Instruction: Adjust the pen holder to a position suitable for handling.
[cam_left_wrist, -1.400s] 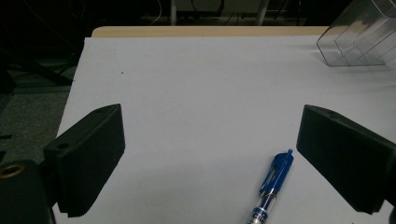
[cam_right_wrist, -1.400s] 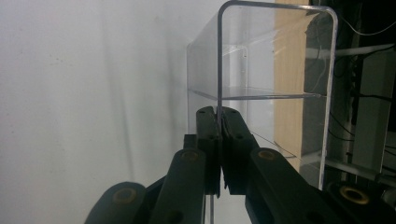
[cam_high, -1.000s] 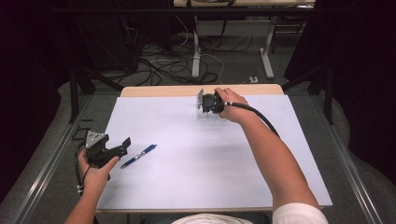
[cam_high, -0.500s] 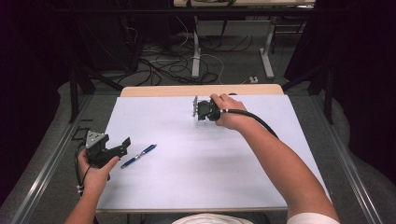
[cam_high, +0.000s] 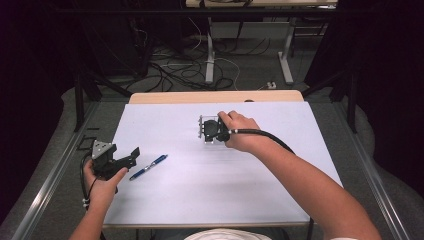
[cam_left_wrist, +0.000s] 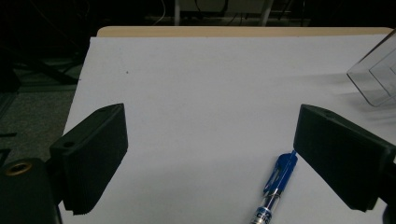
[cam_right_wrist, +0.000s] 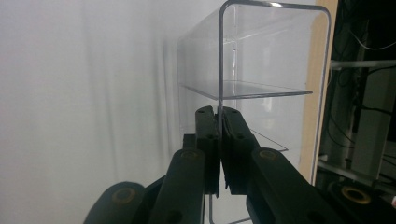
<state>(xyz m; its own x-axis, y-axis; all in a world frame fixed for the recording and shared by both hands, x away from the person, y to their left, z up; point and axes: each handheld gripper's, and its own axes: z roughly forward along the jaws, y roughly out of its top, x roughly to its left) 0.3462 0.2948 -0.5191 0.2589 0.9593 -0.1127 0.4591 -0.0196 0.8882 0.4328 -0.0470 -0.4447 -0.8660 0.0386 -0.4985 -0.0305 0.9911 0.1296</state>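
Note:
A clear plastic box (cam_high: 209, 130) with inner dividers hangs just over the middle of the white table (cam_high: 260, 195). My right gripper (cam_high: 212, 131) is shut on one thin wall of it; in the right gripper view the clear box (cam_right_wrist: 261, 70) rises from between my right gripper (cam_right_wrist: 218, 116). A blue pen (cam_high: 148, 167) lies on the table at the left. My left gripper (cam_high: 131, 156) rests open just left of it. In the left gripper view the blue pen (cam_left_wrist: 275, 184) lies near the right jaw, and the clear box (cam_left_wrist: 376, 72) shows at the far right.
A wooden strip (cam_high: 215, 97) runs along the table's far edge. Beyond it, cables (cam_high: 180, 65) and metal stand legs (cam_high: 210, 55) cover the dark floor. A metal rail (cam_high: 55, 175) borders the table on the left.
My right gripper has carried the clear box from the far edge toward the table's middle and leftward. The left gripper and pen have stayed put.

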